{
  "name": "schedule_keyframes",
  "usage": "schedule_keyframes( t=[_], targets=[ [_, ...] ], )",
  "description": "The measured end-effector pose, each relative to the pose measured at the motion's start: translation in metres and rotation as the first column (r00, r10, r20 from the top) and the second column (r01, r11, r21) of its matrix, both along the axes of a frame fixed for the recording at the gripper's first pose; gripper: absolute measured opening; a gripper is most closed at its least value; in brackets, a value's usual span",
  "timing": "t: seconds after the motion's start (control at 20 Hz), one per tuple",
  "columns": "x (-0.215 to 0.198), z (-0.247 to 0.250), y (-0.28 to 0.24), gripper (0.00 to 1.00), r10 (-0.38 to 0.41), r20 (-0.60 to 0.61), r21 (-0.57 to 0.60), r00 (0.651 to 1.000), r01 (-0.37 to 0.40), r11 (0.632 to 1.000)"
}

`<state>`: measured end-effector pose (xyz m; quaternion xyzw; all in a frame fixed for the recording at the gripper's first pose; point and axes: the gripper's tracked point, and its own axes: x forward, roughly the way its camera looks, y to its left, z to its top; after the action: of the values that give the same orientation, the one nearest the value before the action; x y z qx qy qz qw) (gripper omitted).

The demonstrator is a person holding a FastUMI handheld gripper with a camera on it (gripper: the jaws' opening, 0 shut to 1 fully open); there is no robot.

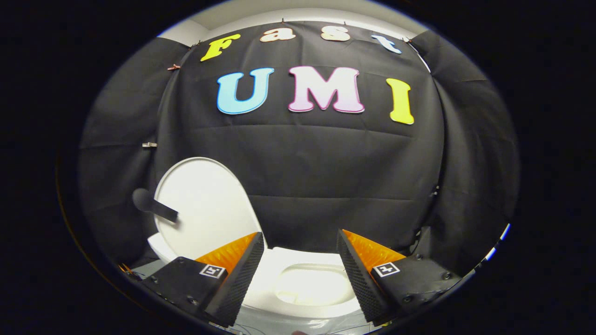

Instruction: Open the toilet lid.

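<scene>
The white toilet lid stands raised, nearly upright, leaning back toward the black cloth wall to the left of my fingers. A black handle sticks out from the lid's left side. Below it the white seat and the bowl opening lie uncovered, between and just beyond my fingers. My gripper is open, its two black ribbed fingers with orange backs spread wide, with nothing between them. The left finger sits just in front of the lid's lower right edge without touching it, as far as I can tell.
Black cloth closes in the booth behind and on both sides of the toilet. A pale floor strip lies under the bowl's front rim.
</scene>
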<state>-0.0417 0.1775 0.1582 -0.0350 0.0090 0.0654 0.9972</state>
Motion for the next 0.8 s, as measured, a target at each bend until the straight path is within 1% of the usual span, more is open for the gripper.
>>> schedule_keyframes(
  t=[0.15,0.3,0.4,0.55,0.8],
  targets=[
    [0.005,-0.018,-0.052,0.99,-0.043,0.034,0.01,0.998,0.043,0.999],
    [0.013,-0.04,-0.089,1.0,-0.079,0.022,0.055,0.997,0.078,0.995],
    [0.017,-0.054,-0.103,1.0,-0.085,0.009,0.079,0.996,0.084,0.993],
    [0.022,-0.065,-0.122,1.0,-0.085,0.015,0.067,0.996,0.084,0.994],
    [0.025,-0.047,-0.14,1.0,-0.094,0.082,0.08,0.992,0.087,0.993]
  ],
)
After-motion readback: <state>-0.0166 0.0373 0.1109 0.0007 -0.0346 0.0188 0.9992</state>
